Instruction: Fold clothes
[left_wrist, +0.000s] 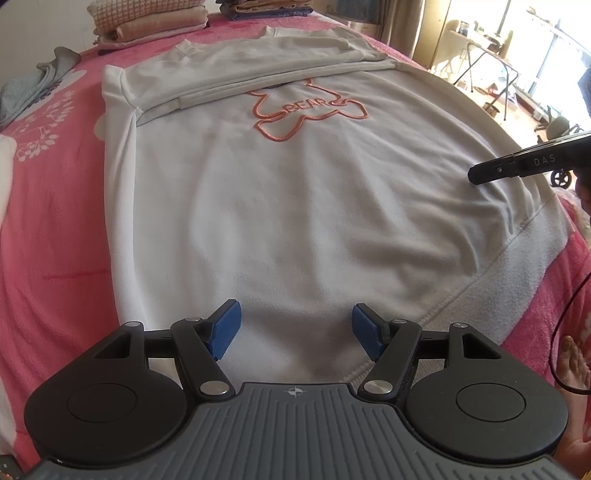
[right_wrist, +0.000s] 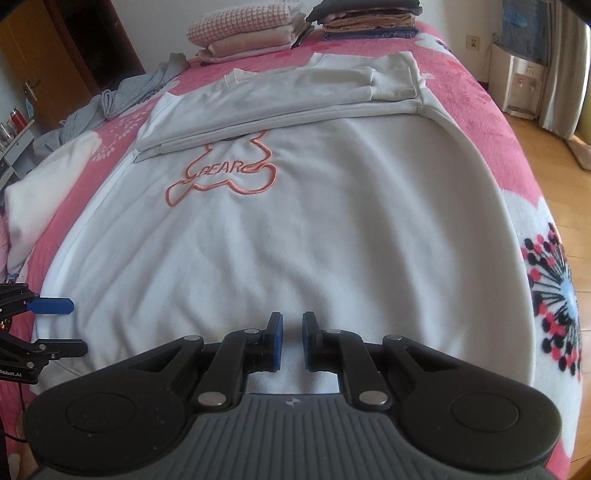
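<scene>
Left gripper (left_wrist: 296, 325): jaws stand wide apart, blue pads (left_wrist: 226, 328) facing each other, nothing pinched between them, pointing steeply down. Right gripper (right_wrist: 292, 339): jaws nearly closed, a narrow gap between the pads (right_wrist: 276, 341), nothing visibly clamped, also angled down. Bare hand (left_wrist: 574, 365) at near right edge.

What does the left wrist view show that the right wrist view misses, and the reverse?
Left wrist only: the left gripper from behind, jaws wide over the sweatshirt hem, and a sunlit window area at far right.

Right wrist only: the right gripper from behind, pads nearly together with a small gap, a water dispenser, a wooden door.

Both: the white sweatshirt with sleeves folded across, its orange BEAR outline, the pink blanket, folded stacks behind.
</scene>
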